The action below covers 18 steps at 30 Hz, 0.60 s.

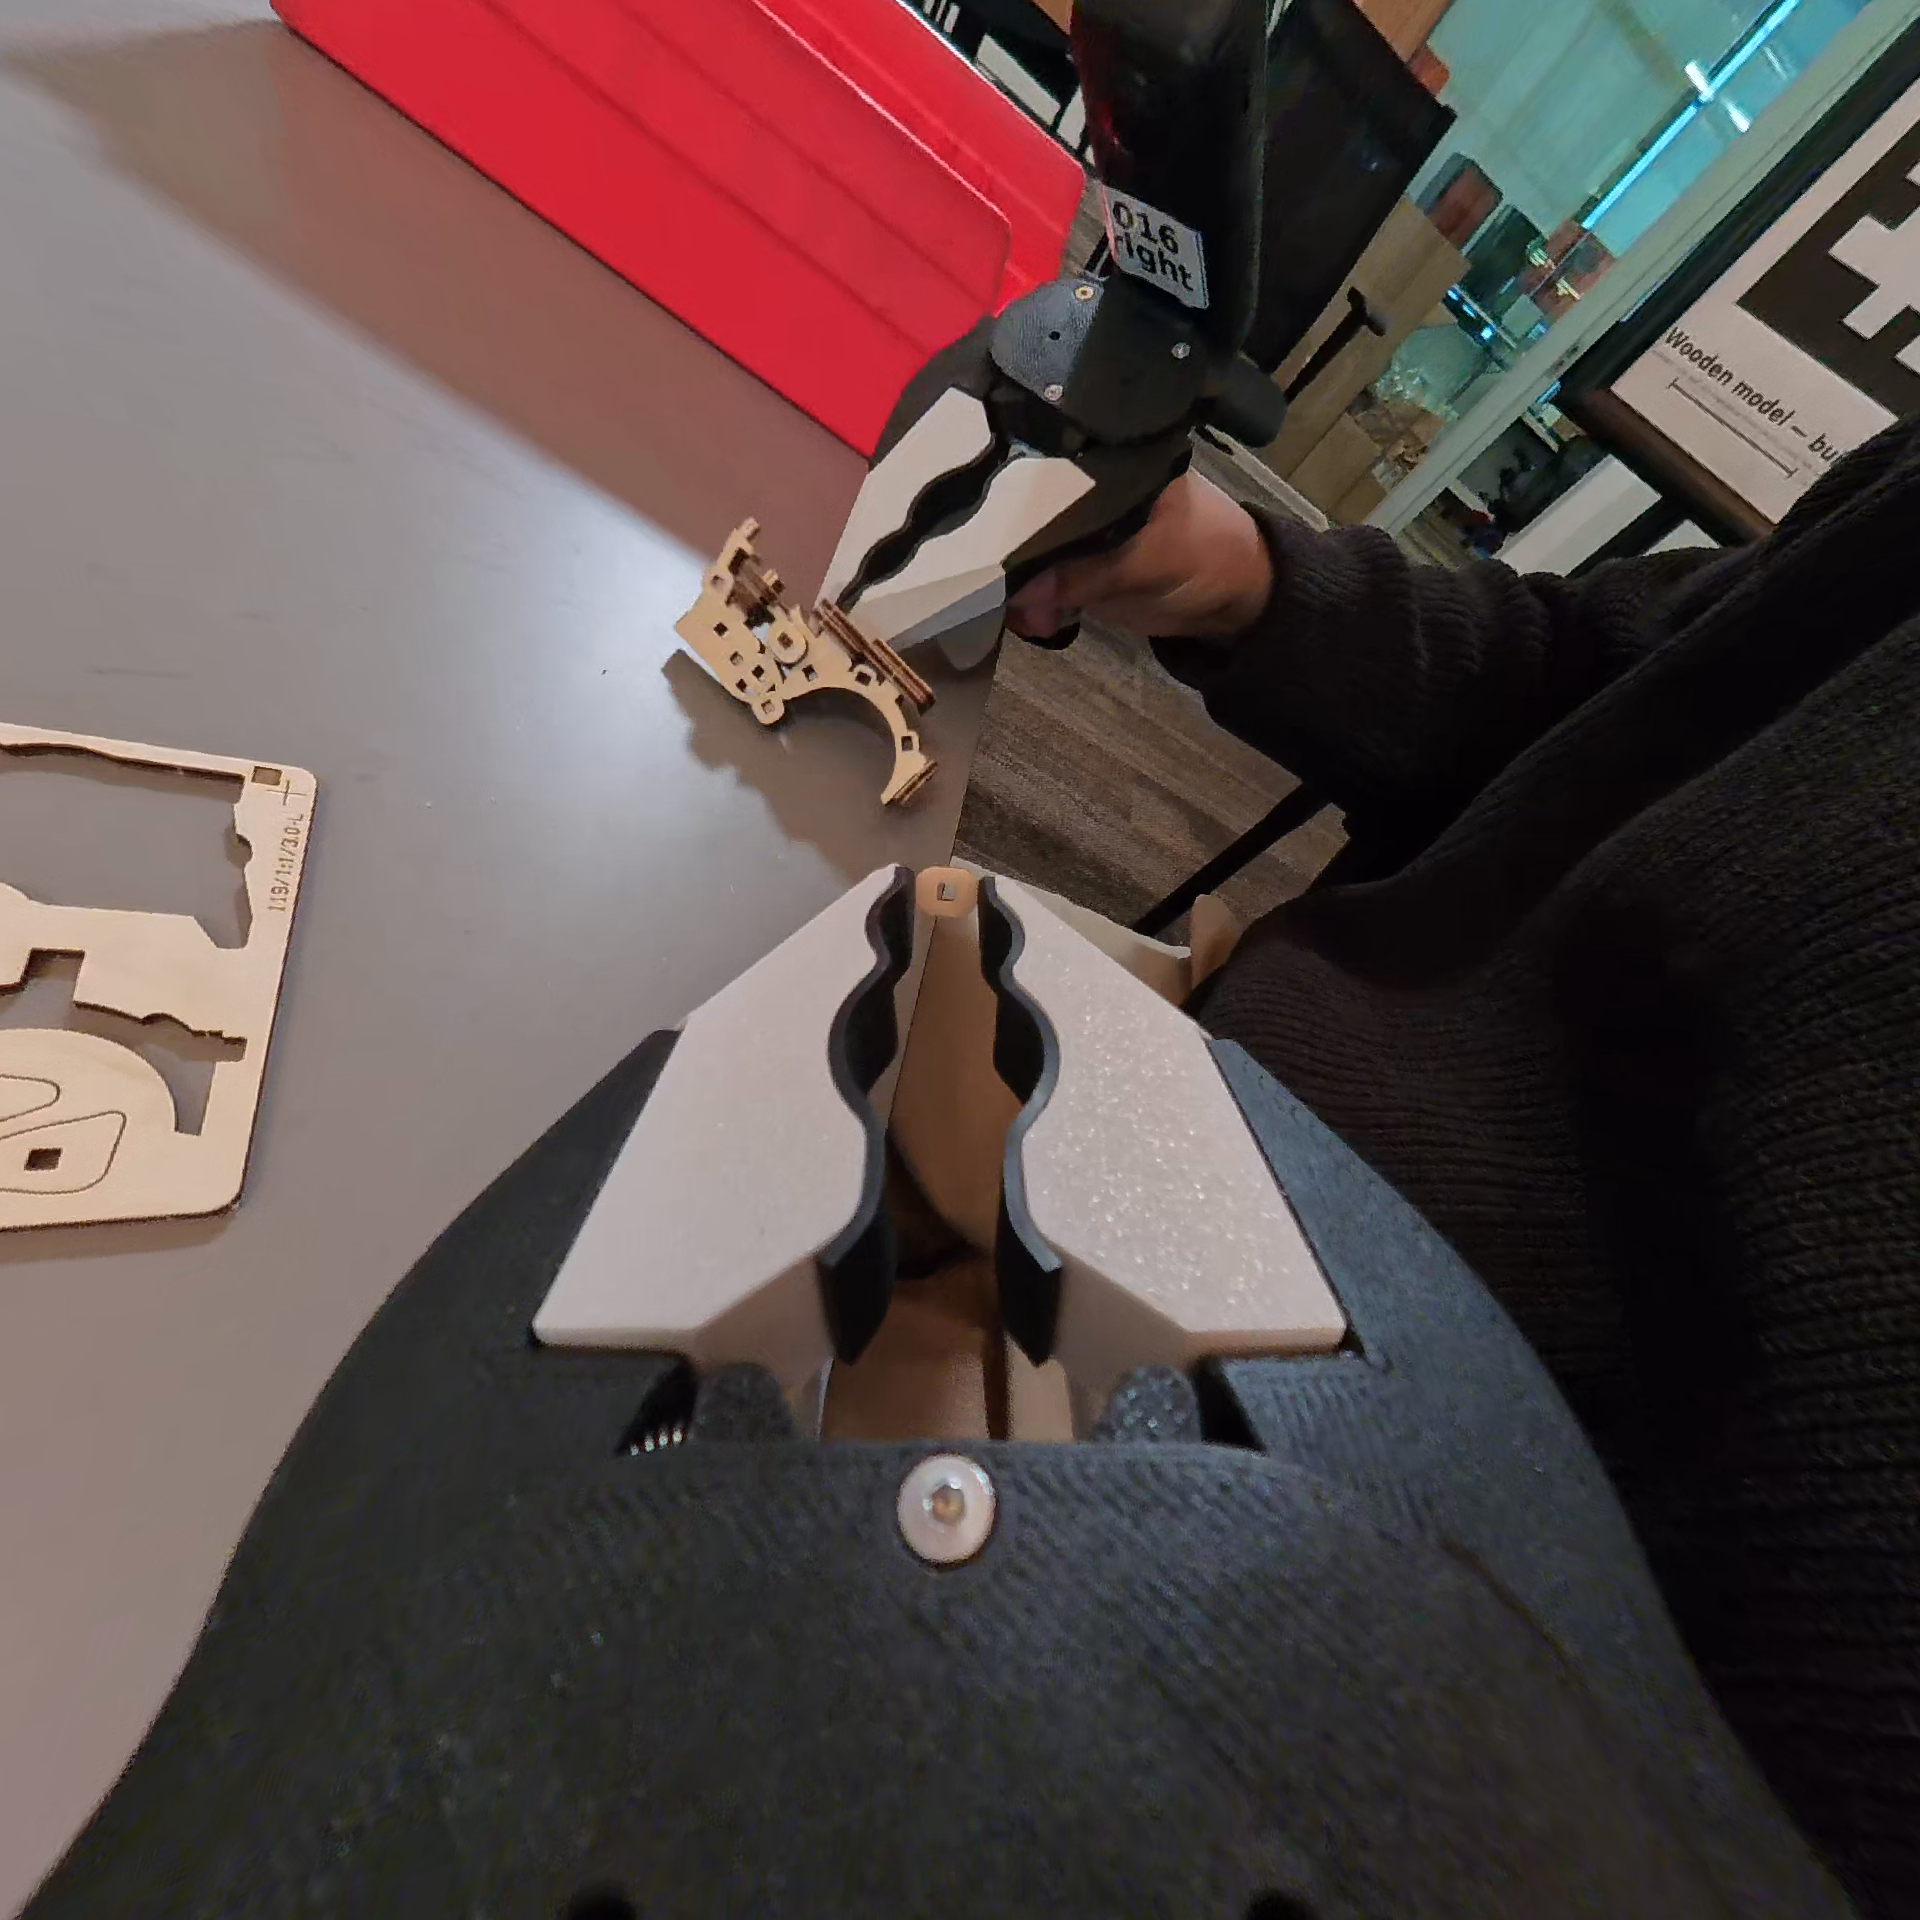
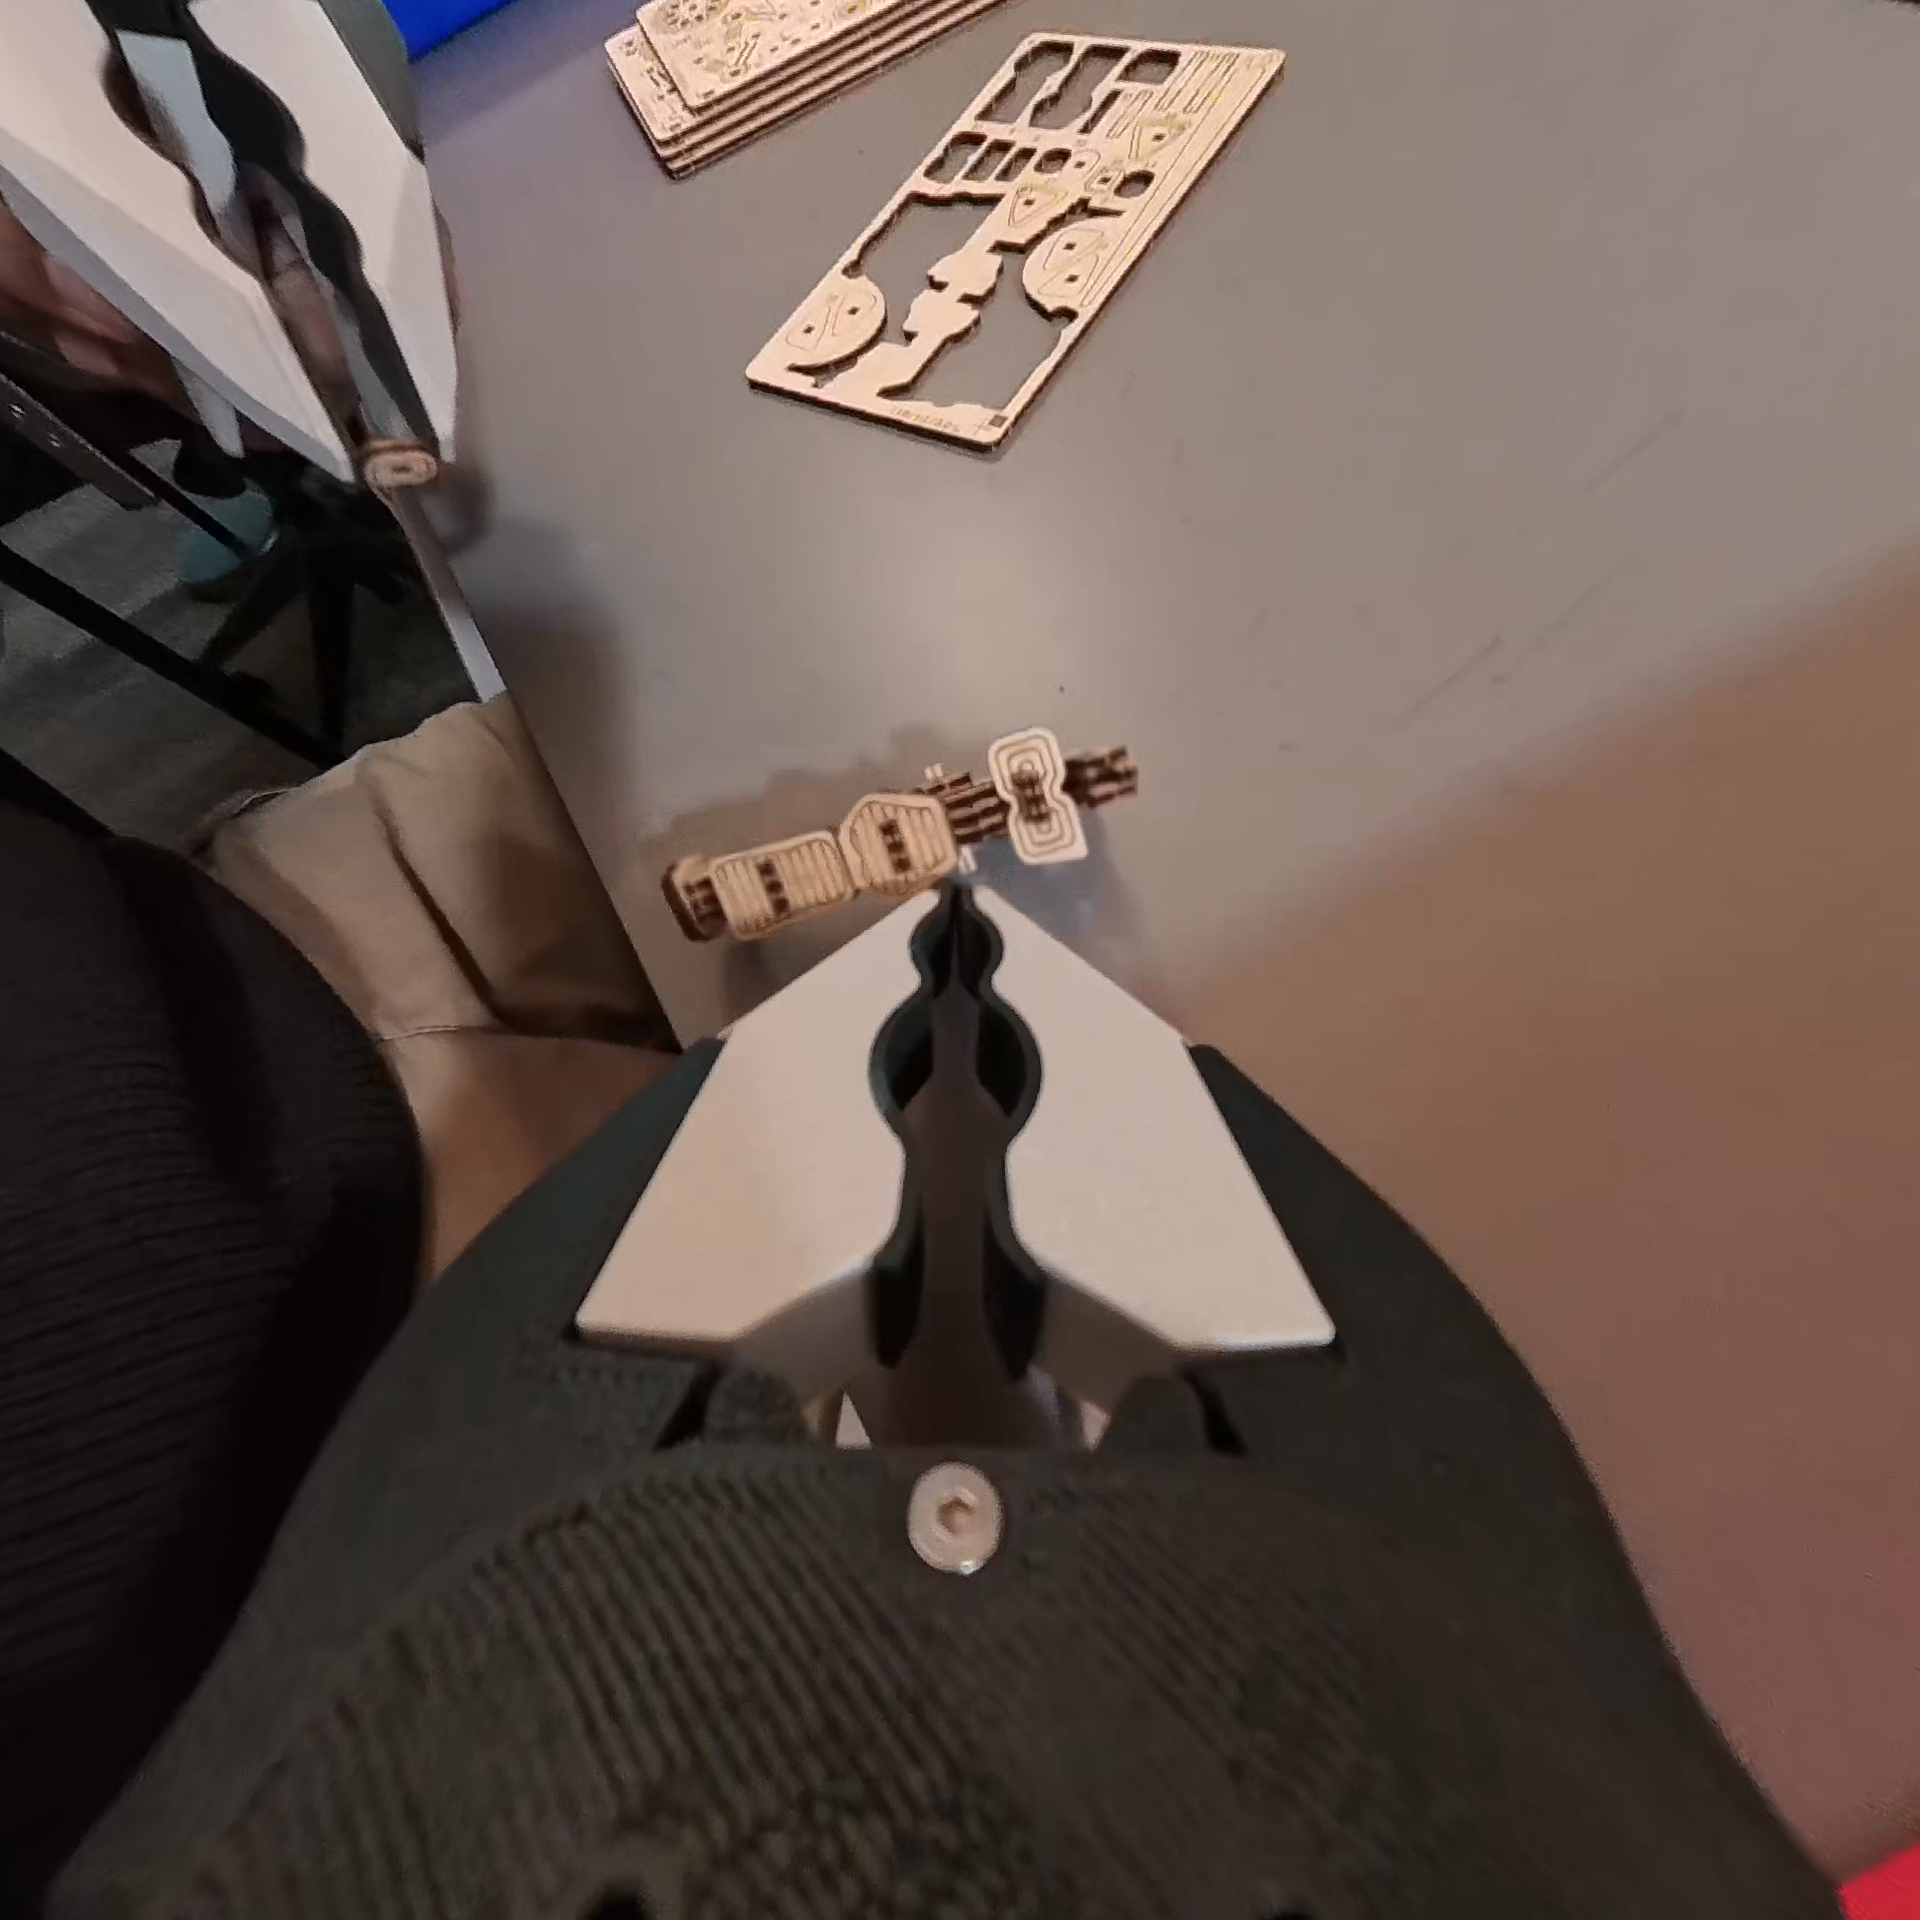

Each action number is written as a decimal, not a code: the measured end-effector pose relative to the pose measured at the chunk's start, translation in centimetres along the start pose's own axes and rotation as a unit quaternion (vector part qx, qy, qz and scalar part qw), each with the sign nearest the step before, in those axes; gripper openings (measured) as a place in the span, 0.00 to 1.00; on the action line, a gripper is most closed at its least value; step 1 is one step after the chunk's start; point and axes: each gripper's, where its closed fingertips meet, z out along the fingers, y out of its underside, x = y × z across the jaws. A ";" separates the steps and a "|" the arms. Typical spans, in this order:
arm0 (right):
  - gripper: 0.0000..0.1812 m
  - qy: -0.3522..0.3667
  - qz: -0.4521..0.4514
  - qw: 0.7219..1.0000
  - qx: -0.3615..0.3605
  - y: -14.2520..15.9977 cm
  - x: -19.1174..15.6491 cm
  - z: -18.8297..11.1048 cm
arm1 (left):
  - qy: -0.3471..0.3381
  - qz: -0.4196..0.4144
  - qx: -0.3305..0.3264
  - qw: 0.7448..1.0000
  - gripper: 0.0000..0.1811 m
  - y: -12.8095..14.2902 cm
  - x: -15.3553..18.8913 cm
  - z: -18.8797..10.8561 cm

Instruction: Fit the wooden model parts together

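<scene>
My left gripper (image 1: 948,902) is shut on a small flat wooden piece (image 1: 948,891) with a square hole, pinched at the fingertips and held over the table's near edge. It also shows blurred at the upper left of the right wrist view (image 2: 400,464). A partly built wooden assembly (image 1: 800,655) stands on the grey table (image 1: 436,540) near that edge. My right gripper (image 2: 956,902) has its jaws closed, with the tips at a thin part of the assembly (image 2: 894,842). The right gripper (image 1: 840,606) comes down on it from the right.
A punched-out wooden sheet (image 1: 156,987) lies left of my left gripper; it also shows in the right wrist view (image 2: 1018,239). A stack of sheets (image 2: 769,73) lies behind it. A red box (image 1: 675,156) stands at the table's far side. A person's dark sleeve (image 1: 1558,935) is to the right. Tip to tip, the grippers are about 12 centimeters apart.
</scene>
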 end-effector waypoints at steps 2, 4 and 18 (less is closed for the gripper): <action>0.00 -0.001 -0.003 1.000 0.006 -0.3 -0.1 0.0 | 0.003 -0.003 -0.001 1.000 0.06 0.1 -0.1 0.1; 0.00 -0.003 -0.008 1.000 0.006 -0.3 -0.3 0.0 | 0.005 -0.006 -0.002 1.000 0.06 0.2 -0.2 0.0; 0.00 -0.015 -0.018 0.999 0.041 -1.8 -1.1 -0.5 | 0.006 -0.022 0.001 1.000 0.06 0.4 -0.9 0.1</action>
